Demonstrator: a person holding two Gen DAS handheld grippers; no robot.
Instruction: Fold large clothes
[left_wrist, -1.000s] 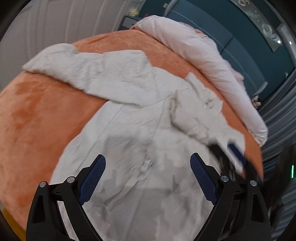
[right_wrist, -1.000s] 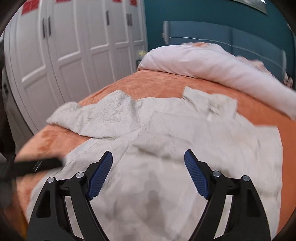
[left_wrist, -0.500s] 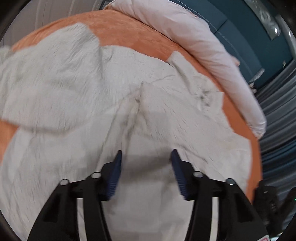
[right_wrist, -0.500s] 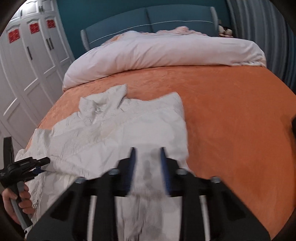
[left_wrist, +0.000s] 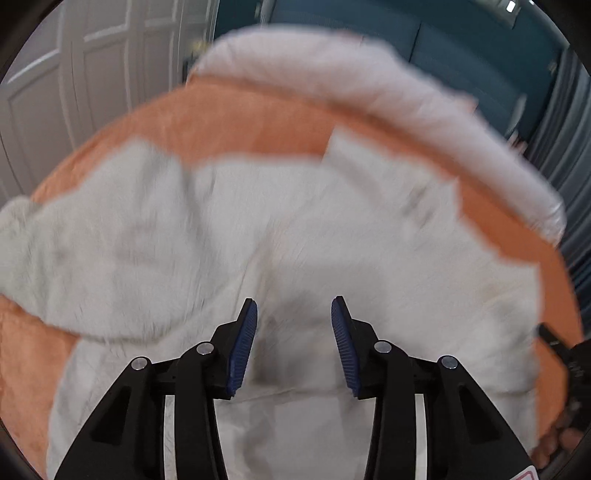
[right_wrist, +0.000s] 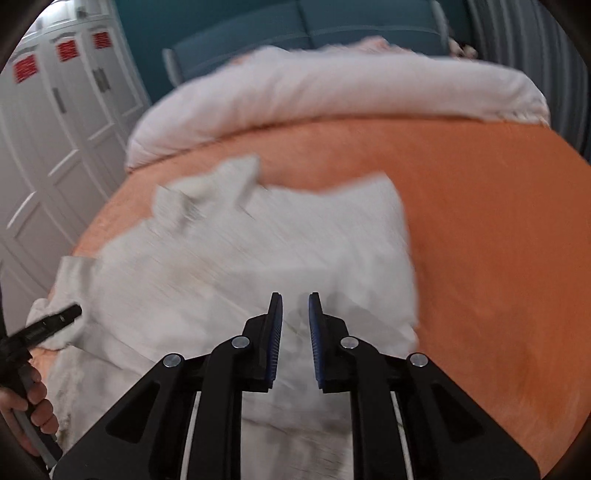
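A large white fleece garment (left_wrist: 332, 236) lies spread on an orange bed; it also shows in the right wrist view (right_wrist: 258, 258). Its collar (right_wrist: 229, 184) points toward the headboard and a sleeve (left_wrist: 92, 251) lies out to the left. My left gripper (left_wrist: 294, 314) hovers over the garment's lower middle, jaws partly open and empty. My right gripper (right_wrist: 295, 306) hovers over the garment's lower right part, jaws narrowed to a small gap with nothing visibly between them. The left gripper's tip (right_wrist: 62, 314) shows at the garment's left edge in the right wrist view. Both views are motion-blurred.
The orange bedspread (right_wrist: 498, 240) extends bare to the right of the garment. A rolled pale pink duvet (right_wrist: 332, 96) lies across the head of the bed before a teal headboard (right_wrist: 314, 22). White wardrobe doors (right_wrist: 55, 129) stand at the left.
Both grippers have narrowed from wide open, the right almost closed. The right gripper swung to the garment's right side; the left moved up over its middle, then tilted back.
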